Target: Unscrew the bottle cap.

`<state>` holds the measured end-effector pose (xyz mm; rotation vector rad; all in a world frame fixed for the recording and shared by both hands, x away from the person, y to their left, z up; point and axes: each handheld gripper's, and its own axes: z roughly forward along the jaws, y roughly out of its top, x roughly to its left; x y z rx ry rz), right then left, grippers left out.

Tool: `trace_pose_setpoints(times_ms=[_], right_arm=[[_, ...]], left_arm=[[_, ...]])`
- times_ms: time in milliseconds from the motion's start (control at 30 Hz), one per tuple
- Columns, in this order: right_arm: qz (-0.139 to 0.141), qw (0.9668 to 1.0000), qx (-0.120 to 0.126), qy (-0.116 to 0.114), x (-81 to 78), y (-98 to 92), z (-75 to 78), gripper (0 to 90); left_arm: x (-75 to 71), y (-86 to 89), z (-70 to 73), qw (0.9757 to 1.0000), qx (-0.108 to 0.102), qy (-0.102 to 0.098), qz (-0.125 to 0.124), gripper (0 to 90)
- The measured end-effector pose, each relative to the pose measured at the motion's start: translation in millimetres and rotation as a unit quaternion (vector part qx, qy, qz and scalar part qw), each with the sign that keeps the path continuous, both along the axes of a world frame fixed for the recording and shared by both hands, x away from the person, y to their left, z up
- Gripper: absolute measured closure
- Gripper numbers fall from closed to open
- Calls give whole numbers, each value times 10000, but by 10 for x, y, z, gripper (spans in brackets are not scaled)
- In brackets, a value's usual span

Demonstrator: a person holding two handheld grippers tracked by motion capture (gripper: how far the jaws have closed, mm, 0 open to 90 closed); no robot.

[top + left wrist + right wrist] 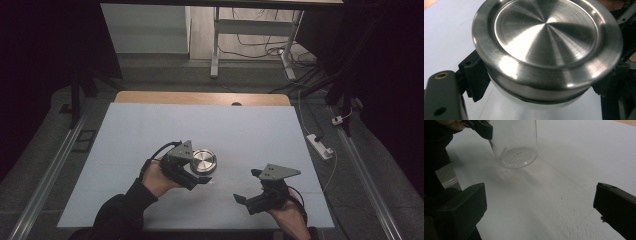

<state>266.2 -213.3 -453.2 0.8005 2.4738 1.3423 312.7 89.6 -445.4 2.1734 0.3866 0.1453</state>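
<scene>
A clear glass jar (pixel 517 150) with a brushed steel lid (pixel 203 161) stands upright on the white table (pixel 210 125), left of centre. My left gripper (pixel 201 172) is shut on the jar's glass body just under the lid (pixel 546 42), with a black finger (pixel 475 77) pressed on each side. The jar's dimpled bottom rests on the sheet in the right gripper view, where a jaw of the left gripper (pixel 482 128) shows against the glass. My right gripper (pixel 248 186) is near the front edge, right of the jar, open with nothing between its fingers (pixel 461 212).
A wooden strip (pixel 200 97) runs along the table's far edge. A white power strip (pixel 320 146) and cables lie on the floor to the right. A desk frame (pixel 215 50) stands beyond the table. Bare white surface spreads behind and to the right of the jar.
</scene>
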Motion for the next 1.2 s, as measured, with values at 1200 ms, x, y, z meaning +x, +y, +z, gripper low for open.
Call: trace_pose_setpoints(times_ms=[1200], right_arm=[[350, 9990, 100, -275, 193, 643, 414, 0]], left_arm=[[-13, -40, -8, 10000, 52, 9, -69, 158]])
